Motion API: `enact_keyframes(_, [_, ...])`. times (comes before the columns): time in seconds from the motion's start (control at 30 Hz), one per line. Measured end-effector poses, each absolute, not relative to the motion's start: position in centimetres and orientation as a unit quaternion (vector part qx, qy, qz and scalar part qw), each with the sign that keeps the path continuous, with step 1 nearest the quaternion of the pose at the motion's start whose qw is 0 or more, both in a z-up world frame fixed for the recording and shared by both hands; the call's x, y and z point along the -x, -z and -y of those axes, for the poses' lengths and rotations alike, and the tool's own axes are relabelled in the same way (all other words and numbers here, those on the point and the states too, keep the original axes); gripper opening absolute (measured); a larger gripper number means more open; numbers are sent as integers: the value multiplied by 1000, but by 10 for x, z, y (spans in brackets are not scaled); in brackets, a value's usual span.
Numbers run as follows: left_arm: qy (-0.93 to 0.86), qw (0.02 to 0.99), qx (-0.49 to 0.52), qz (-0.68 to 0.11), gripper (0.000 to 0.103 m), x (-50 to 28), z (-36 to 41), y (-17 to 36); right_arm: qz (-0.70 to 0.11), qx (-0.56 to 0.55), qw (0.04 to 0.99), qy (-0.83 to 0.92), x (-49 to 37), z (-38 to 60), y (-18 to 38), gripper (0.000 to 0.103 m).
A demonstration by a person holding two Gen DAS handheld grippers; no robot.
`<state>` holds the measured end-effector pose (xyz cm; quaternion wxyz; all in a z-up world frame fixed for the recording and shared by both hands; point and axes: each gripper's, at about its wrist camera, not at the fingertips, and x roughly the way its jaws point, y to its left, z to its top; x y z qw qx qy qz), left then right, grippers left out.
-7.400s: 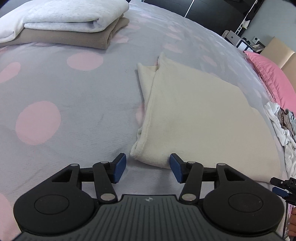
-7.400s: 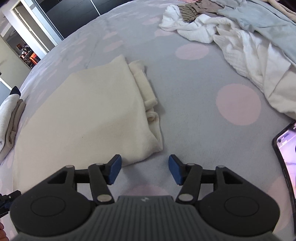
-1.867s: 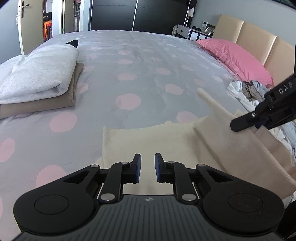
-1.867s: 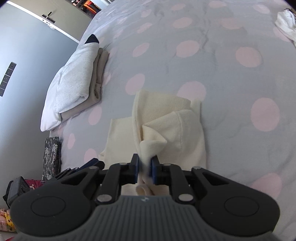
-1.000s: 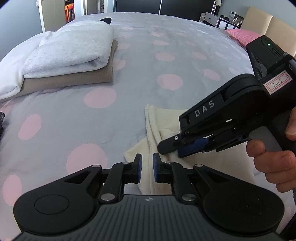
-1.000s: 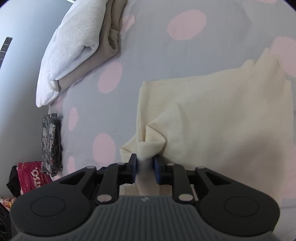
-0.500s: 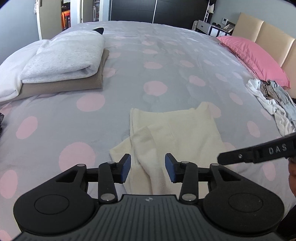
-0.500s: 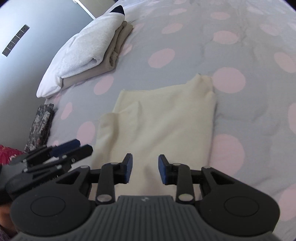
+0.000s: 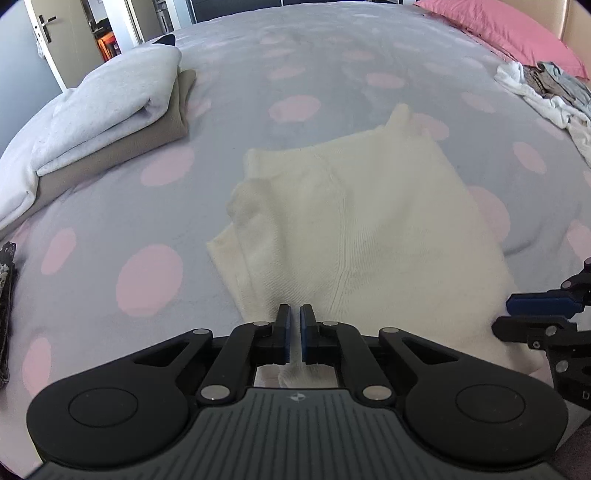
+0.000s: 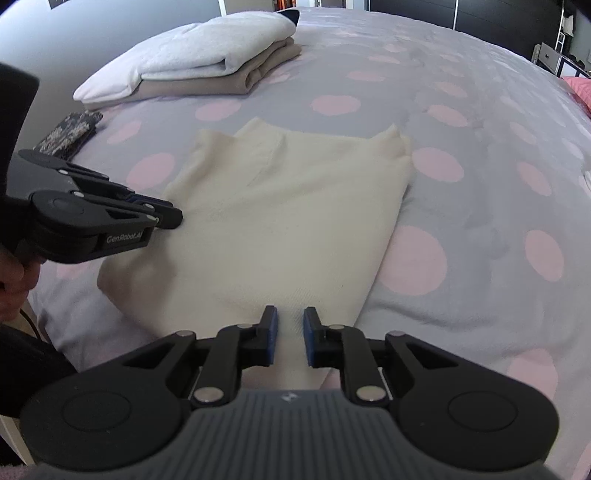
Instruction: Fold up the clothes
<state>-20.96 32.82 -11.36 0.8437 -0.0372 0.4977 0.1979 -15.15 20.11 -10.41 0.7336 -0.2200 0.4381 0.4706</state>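
We hold our left gripper (image 9: 294,332) low, pinched on the cream sweater's (image 9: 354,229) near hem; our right gripper (image 10: 287,336) hovers level, narrowly parted.

The left tool (image 9: 294,334) sits at six o'clock, its blue pads drawn nearly together with a thin slit between them, at the near edge of a cream garment (image 9: 354,229). Whether any cloth sits between the pads cannot be told. The garment lies folded flat on the grey bed (image 9: 325,66) with pink dots, a narrower strip doubled along its nine o'clock side. At ten o'clock a stack of folded clothes (image 9: 107,122) rests, pale grey over tan. At one o'clock a pink pillow (image 9: 517,33) lies, and below it, toward two o'clock, a heap of loose laundry (image 9: 546,92). The right tool (image 9: 543,317) pokes in at four o'clock, over the garment's edge.
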Motion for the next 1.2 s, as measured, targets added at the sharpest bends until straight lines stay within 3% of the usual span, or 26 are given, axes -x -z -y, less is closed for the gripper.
enact_keyframes(0.3, [-244, 827, -3, -506, 4, 223, -324, 107, -440, 221, 721, -487, 162, -179, 105, 20])
enact_keyframes(0.5, [-266, 841, 39, -470, 4, 248, -324, 87, -411, 246, 751, -455, 172, -163, 95, 20])
enact_keyframes(0.57, [-260, 852, 47, -452, 4, 252, -317, 80, -405, 249, 762, -439, 173, -158, 95, 30])
enact_keyframes(0.8, [-213, 865, 20, -455, 14, 242, -292, 83, -386, 255, 785, -413, 185, -146, 105, 38])
enact_keyframes(1.2, [-202, 848, -2, -490, 15, 240, -289, 108, -365, 297, 779, -415, 218, -159, 128, 38])
